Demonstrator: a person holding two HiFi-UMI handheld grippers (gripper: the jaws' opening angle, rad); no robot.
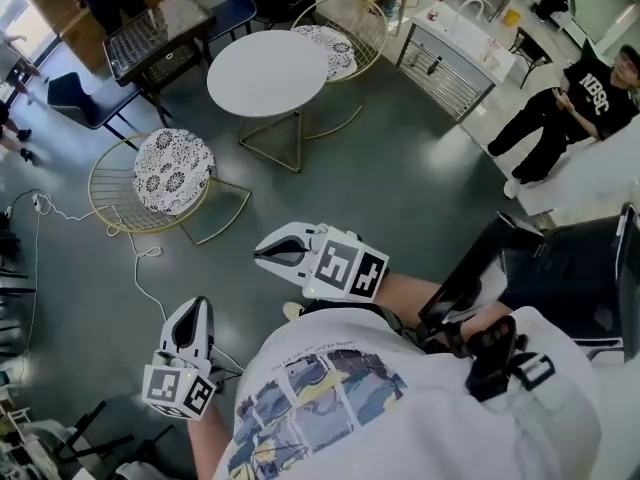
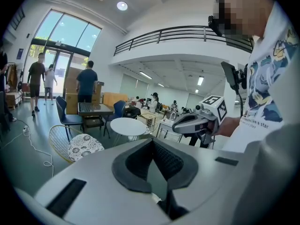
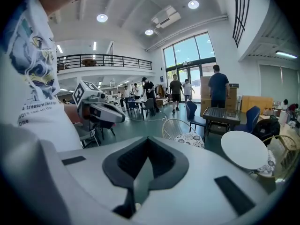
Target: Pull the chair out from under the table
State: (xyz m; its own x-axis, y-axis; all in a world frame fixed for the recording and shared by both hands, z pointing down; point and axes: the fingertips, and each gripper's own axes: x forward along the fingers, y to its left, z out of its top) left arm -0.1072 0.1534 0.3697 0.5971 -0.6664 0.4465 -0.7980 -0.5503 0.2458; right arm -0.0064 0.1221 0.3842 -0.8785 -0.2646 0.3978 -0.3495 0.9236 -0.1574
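Observation:
A round white table stands on the grey floor ahead. A gold wire chair with a patterned cushion is to its left, apart from it. A second such chair is tucked close behind the table. My left gripper is held low at the left, shut and empty. My right gripper is held in front of my chest, also shut with nothing in it. Both are well short of the chairs. The left gripper view shows shut jaws, the near chair and the table. The right gripper view shows that chair and the table.
A dark grid-top table with blue chairs stands at the back left. A white rack is at the back right, with a seated person beyond it. A white cable trails over the floor. People stand by the glass doors.

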